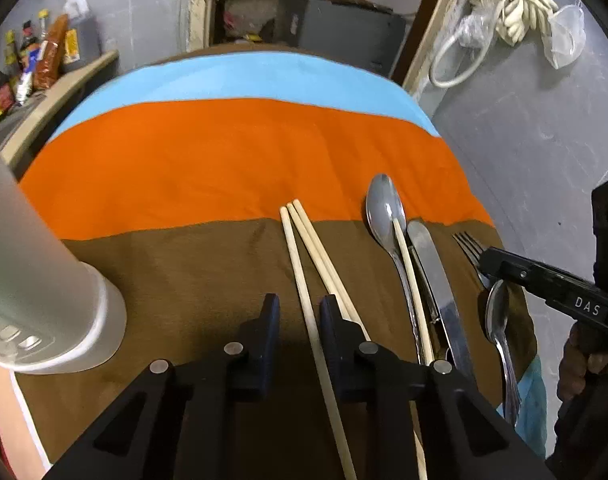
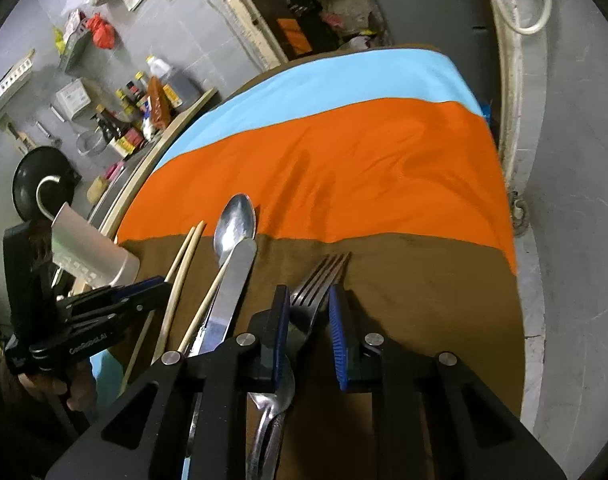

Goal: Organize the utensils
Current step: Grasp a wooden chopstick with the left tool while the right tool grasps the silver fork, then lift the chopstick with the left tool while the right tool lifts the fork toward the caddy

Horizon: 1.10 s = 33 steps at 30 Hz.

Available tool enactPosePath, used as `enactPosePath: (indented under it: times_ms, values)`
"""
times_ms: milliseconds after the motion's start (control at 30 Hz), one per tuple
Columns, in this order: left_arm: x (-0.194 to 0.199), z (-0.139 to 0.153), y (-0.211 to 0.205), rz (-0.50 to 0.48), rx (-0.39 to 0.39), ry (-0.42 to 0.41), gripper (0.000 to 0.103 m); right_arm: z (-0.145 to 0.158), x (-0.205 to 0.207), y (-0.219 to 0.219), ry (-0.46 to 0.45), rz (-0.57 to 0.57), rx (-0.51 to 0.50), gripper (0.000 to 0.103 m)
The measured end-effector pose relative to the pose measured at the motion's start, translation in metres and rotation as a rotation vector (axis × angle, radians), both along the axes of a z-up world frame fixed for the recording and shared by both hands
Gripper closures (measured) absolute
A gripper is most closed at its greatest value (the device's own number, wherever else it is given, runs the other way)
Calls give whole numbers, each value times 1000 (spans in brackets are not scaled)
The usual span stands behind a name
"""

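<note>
On the brown band of a striped cloth (image 1: 224, 160) lie three chopsticks (image 1: 300, 248), a large spoon (image 1: 384, 208) with a fourth chopstick (image 1: 408, 264) over it, a knife (image 1: 432, 260), a fork (image 1: 470, 246) and a small spoon (image 1: 498, 312). My left gripper (image 1: 300, 308) is low over the cloth and open; one chopstick runs between its fingers, nearer the right one. My right gripper (image 2: 309, 300) is open, straddling the fork (image 2: 324, 270) with a sliver of gap. The small spoon (image 2: 280, 396) lies under its left finger. A white cylindrical holder (image 1: 44, 280) stands at the left.
A counter with sauce bottles (image 1: 44, 52) runs along the far left. The cloth's right edge drops to grey floor (image 1: 544, 160). A hand (image 1: 580, 364) grips the right tool's handle. Cloths and a bag (image 1: 516, 12) hang on the far wall.
</note>
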State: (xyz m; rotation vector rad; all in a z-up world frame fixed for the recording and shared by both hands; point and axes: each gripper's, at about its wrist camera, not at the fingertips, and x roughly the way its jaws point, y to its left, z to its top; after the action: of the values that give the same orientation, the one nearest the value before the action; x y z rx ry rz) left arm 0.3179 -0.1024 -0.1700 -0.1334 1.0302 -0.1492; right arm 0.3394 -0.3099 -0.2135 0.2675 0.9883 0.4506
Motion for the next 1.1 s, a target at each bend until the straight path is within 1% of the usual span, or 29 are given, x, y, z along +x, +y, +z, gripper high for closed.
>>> enactPosePath:
  times_ms: [133, 200, 233, 267, 367, 433, 567, 667, 800, 933, 1067, 1100]
  values:
    - [8, 0, 0, -32, -7, 44, 85, 2, 5, 4, 26, 23, 5, 90]
    - [12, 0, 2, -39, -19, 69, 89, 2, 7, 3, 41, 29, 8, 90]
    - [14, 0, 3, -38, -32, 80, 94, 2, 8, 2, 48, 30, 11, 91]
    - [15, 0, 5, -32, -48, 89, 94, 2, 8, 1, 57, 30, 14, 92]
    - [14, -1, 8, -16, -65, 101, 98, 3, 8, -2, 70, 26, 34, 96]
    - [10, 2, 8, -5, -68, 89, 98, 8, 6, -1, 54, 21, 38, 97]
    - [-3, 11, 9, 9, -87, 47, 98, 24, -3, -1, -9, -4, 55, 100]
    - [-13, 19, 13, 26, -94, 7, 98, 35, -10, -6, -45, -42, 101, 100]
    - [-32, 40, 22, 62, -117, -79, 98, 47, -20, -11, -68, -96, 171, 100]
    - [-48, 62, 34, 93, -140, -169, 98, 59, -35, -10, -117, -138, 185, 100]
    - [-56, 86, 48, 105, -154, -253, 98, 86, -51, -10, -181, -181, 220, 100]
    - [-58, 93, 53, 110, -158, -273, 98, 97, -56, -6, -208, -188, 234, 100]
